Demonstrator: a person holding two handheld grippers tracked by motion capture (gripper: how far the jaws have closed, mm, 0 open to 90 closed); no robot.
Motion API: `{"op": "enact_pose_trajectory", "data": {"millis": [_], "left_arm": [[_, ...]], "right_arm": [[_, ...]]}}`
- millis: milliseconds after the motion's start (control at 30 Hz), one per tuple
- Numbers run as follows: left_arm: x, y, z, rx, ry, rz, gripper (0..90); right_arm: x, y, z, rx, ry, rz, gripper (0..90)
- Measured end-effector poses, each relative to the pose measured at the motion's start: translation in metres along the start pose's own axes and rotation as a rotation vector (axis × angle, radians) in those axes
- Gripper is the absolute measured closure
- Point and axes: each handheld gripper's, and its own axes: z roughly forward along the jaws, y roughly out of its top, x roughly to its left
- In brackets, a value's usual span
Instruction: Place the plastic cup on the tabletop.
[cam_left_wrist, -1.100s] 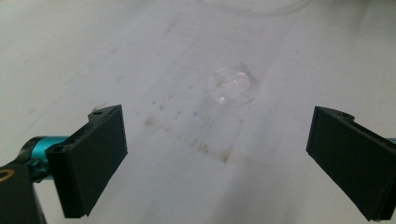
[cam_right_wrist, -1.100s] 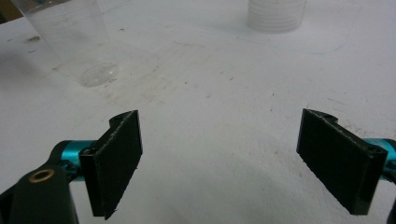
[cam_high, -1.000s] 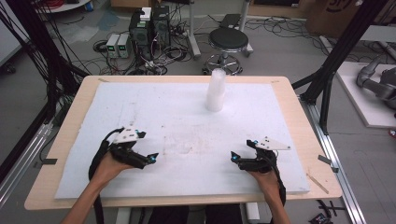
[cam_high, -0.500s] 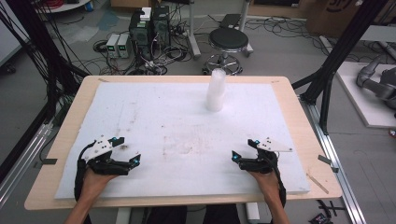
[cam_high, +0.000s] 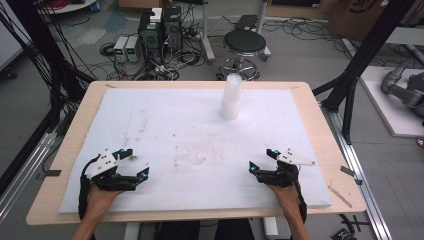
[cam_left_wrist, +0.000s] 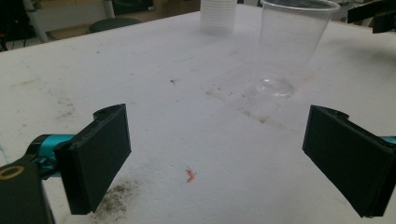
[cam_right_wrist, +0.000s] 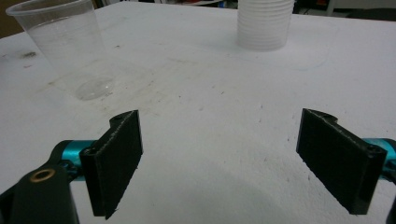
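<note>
Left claw (cam_high: 131, 162) had pulled back near-left, both claws released and empty; single cup (cam_left_wrist: 294, 44) stood free mid-tabletop, stack (cam_high: 231, 97) far: separation looked done.

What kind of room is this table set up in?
Probably a robotics lab: computer towers and tangled cables on the floor, a black frame around the table, and part of a grey robot arm at the right.

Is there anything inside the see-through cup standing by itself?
The single clear cup looks empty: its round bottom and the white table cover show straight through its wall. Nothing hides its inside.
</note>
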Motion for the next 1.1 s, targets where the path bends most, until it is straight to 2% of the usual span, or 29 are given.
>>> {"op": "enact_pose_trajectory", "data": {"millis": [133,567,1100], "left_arm": [[0.0004,-0.0002,-0.0005,-0.006,0.005,-0.006,7.6],[-0.0026,0.0004,0.0013,0.013,0.019,0.019,7.6],[0.0003,-0.0008,-0.0011,-0.013,0.033,-0.021,7.6]], "right_arm": [[0.0006,0.0,0.0,0.0,0.004,-0.008,14.5],[-0.0027,-0.0009,-0.0024,-0.02,0.022,0.021,14.5],[-0.0035,-0.0011,-0.0026,-0.026,0.02,0.029,14.5]]}}
